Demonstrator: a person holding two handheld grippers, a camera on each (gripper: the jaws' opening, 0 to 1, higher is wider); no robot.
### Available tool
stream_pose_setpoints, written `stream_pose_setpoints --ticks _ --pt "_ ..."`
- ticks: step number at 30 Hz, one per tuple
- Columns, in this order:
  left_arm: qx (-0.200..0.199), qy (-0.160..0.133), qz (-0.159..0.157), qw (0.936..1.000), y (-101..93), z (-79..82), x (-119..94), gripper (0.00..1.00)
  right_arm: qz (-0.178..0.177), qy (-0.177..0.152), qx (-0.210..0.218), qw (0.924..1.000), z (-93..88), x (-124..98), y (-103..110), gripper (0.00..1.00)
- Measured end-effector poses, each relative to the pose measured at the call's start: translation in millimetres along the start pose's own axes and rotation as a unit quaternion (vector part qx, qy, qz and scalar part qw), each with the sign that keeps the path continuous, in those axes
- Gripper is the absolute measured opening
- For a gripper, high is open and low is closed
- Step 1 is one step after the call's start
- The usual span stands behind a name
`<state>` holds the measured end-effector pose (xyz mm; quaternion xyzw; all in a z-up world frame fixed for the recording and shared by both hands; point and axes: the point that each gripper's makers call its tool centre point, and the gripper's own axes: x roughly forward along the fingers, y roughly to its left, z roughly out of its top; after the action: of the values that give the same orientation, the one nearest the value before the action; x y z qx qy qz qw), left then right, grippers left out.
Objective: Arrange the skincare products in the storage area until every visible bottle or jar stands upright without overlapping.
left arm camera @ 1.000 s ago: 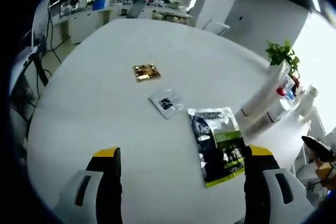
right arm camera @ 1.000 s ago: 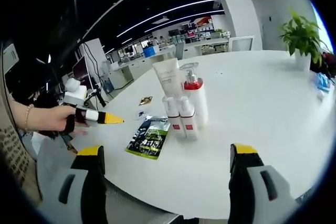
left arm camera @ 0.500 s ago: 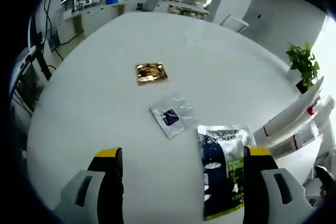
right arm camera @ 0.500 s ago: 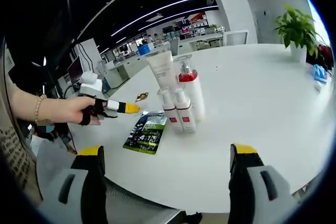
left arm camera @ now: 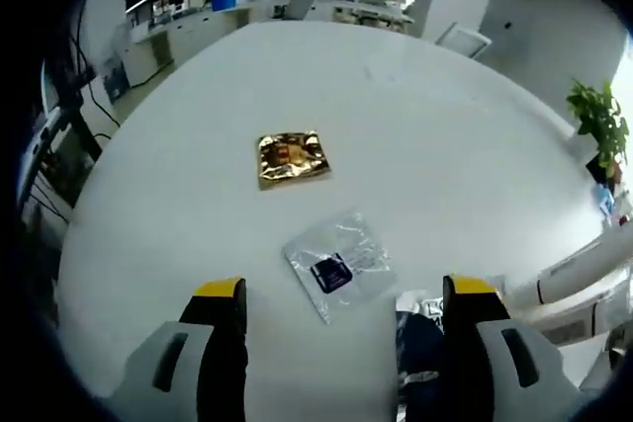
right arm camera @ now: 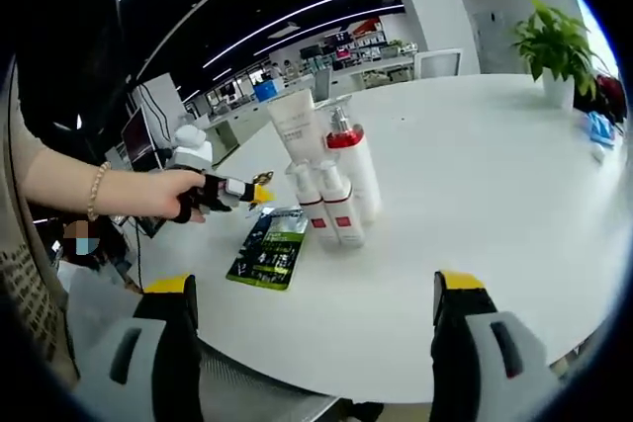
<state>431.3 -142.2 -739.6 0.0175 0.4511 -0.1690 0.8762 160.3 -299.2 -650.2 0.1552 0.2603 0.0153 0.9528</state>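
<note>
White tabletop [left arm camera: 178,205] lies under your left gripper [left arm camera: 343,289], whose yellow-tipped jaws stand spread wide with nothing between them, hovering over a clear sachet [left arm camera: 338,264] with a dark square label; its print is too small to read. Beyond it lies a gold foil packet [left arm camera: 292,157], flat and well apart from the sachet. By the right jaw, the corner of a dark sachet [left arm camera: 420,343] shows.

In the right gripper view your left hand [right arm camera: 163,193] reaches out over the table edge, wrist bearing a bracelet [right arm camera: 95,205], fist closed round the left gripper's handle. Your right gripper [right arm camera: 312,289] is held back from the table, jaws parted and empty. The bottles stand upright in a tight cluster mid-table: a white tube [right arm camera: 298,124], a red-collared pump bottle [right arm camera: 351,170] and two small bottles [right arm camera: 329,207] with red labels, touching one another. The dark sachet lies flat just beside them, green band at its near end, lettering unreadable.
</note>
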Motion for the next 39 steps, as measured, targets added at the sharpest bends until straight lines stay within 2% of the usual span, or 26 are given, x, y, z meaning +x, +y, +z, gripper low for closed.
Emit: stream_pose_setpoints --ticks 8,12,17,20,22,24,25,31,33,37,39 --pt "0.022 0.004 0.016 0.9996 -1.0 4.5 8 0.72 -0.004 0.018 0.0 0.9998 -12.8 -5 -4 1.0" --pt "0.051 0.006 0.032 0.9982 3.9 3.3 8 0.67 -0.006 0.018 0.002 0.9998 -12.6 -4 -7 1.0" --pt "0.047 -0.001 0.034 0.9983 6.4 6.0 9 0.65 -0.004 0.019 0.002 0.9998 -12.1 -1 -7 1.0" --pt "0.045 -0.005 0.036 0.9983 10.6 7.5 8 0.59 -0.003 0.021 0.0 0.9998 -13.2 -1 -6 1.0" --pt "0.049 -0.007 0.033 0.9982 13.5 8.1 7 0.53 -0.003 0.021 0.0 0.9998 -13.5 -1 -5 1.0" --pt "0.056 -0.012 0.026 0.998 14.9 9.7 6 0.41 -0.003 0.021 0.002 0.9998 -14.2 -1 -5 1.0" --pt "0.058 -0.013 0.025 0.9979 17.2 9.3 7 0.38 -0.003 0.021 0.003 0.9998 -14.8 0 -5 1.0" --pt "0.078 -0.016 0.003 0.9969 18.1 7.7 8 0.38 0.001 0.017 0.002 0.9999 -11.8 2 -1 1.0" --pt "0.085 -0.02 -0.015 0.9961 13.8 7.4 6 0.38 0.004 0.014 0.0 0.9999 -9.9 3 0 1.0" --pt "0.133 -0.043 -0.036 0.9895 7.6 12.1 -3 0.38 0.011 0.009 -0.003 0.9999 -5.7 5 6 1.0" --pt "0.142 -0.049 -0.046 0.9876 4.9 11.4 -10 0.38 0.014 0.007 -0.005 0.9999 -3.4 7 9 1.0"
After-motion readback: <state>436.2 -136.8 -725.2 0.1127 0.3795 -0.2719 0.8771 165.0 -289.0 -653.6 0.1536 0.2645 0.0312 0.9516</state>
